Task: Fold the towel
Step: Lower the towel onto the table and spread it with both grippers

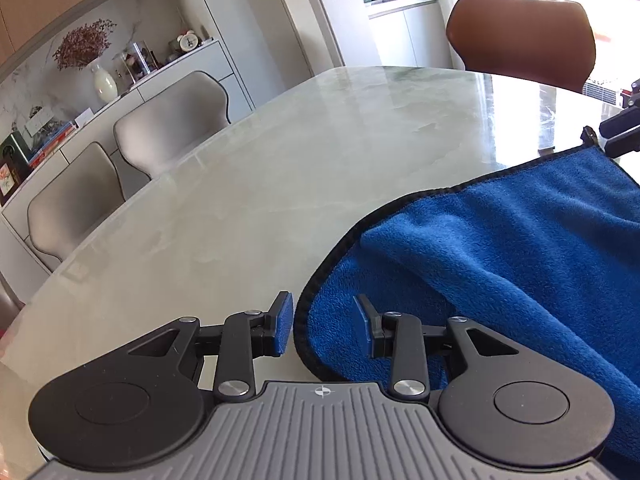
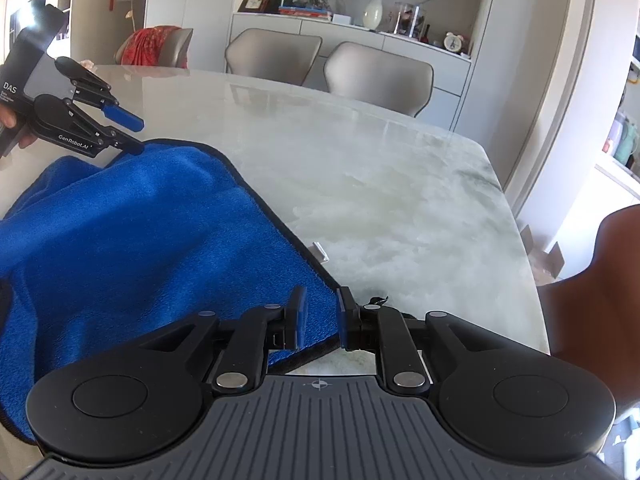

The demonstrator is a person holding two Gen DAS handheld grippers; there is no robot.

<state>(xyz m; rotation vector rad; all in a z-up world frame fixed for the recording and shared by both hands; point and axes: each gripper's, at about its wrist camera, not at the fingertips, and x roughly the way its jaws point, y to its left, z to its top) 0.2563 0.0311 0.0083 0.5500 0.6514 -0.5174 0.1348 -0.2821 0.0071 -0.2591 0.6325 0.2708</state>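
Left wrist view showed two grey chairs (image 1: 120, 168) at the far left, then the pale marble desk (image 1: 280, 168). The left tool (image 1: 326, 326) was released, its pads apart, with the black-trimmed corner of the blue towel (image 1: 500, 248) lying between them on the desk. At the right edge, a brown chair (image 1: 520, 36) stood behind the desk. Right wrist view had the towel on the left, rumpled, with the left tool at its far corner. The right tool (image 2: 320, 318) was also released, its pads astride the near towel corner.
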